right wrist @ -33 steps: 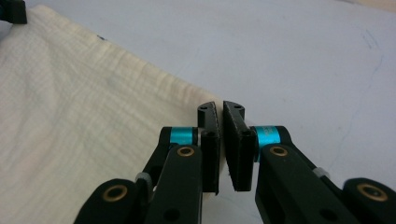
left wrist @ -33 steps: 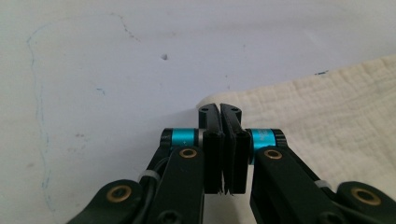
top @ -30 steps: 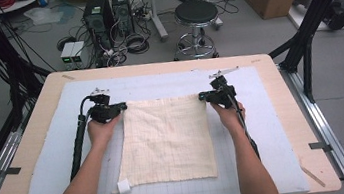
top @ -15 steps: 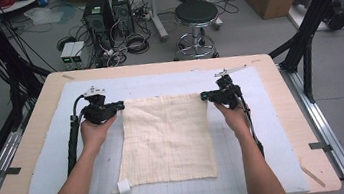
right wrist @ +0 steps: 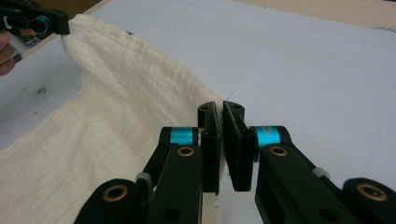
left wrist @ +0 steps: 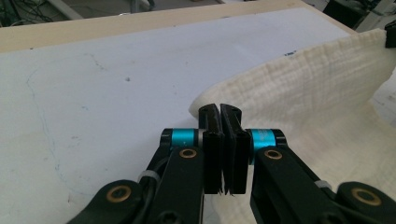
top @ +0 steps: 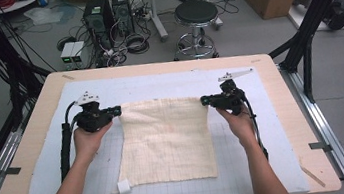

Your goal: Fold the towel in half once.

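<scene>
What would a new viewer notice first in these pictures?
A cream cloth lies mid-table on a pale mat. The left gripper and right gripper each pinch a far corner, lifting that edge. A small white tag sits at its near left corner.

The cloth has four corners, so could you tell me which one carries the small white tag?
The cloth's near-left corner, beside the person's left forearm: the white tag sticks out there. The other three are plain.

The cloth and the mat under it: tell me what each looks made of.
Cloth: likely soft cotton gauze, cream and matte; a fine crinkled grid weave shows, and its pinched corners drape limply from the left gripper and right gripper.
Mat: probably vinyl or rubbery sheet, pale blue-grey, smooth, with printed grid lines and faint scuffs.
</scene>
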Tool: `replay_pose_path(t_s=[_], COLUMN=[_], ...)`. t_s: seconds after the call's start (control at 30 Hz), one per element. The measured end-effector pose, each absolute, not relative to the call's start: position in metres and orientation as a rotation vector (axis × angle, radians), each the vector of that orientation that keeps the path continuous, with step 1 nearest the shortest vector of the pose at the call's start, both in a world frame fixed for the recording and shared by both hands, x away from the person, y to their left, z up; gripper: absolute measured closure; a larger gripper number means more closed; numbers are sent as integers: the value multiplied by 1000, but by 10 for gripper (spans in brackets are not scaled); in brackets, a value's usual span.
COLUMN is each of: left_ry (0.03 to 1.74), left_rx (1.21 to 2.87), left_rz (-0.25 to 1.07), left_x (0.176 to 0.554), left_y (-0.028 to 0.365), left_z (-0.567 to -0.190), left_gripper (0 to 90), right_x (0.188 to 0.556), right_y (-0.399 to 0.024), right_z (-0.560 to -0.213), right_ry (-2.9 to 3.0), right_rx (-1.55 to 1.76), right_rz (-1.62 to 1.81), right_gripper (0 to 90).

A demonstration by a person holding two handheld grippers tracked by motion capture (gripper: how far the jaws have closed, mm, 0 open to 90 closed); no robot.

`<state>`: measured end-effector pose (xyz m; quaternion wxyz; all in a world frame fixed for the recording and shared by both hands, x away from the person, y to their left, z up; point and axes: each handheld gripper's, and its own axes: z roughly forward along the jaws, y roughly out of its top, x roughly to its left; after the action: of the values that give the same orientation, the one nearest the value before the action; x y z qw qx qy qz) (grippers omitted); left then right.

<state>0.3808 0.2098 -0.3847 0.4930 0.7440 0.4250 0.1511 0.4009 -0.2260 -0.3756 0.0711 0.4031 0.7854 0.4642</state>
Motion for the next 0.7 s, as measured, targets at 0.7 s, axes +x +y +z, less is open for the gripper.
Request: replay_pose_path(t_s=[0.7], left_ry=[968], left_rx=[1782], left_rz=[321], left_x=[350], left_y=[224], left_z=[-396], left_gripper=[872], right_x=[371], right_y=[-226], right_z=[-379], right_ry=[2399], right_rx=[1144], right_rz=[1489], right_gripper=[855])
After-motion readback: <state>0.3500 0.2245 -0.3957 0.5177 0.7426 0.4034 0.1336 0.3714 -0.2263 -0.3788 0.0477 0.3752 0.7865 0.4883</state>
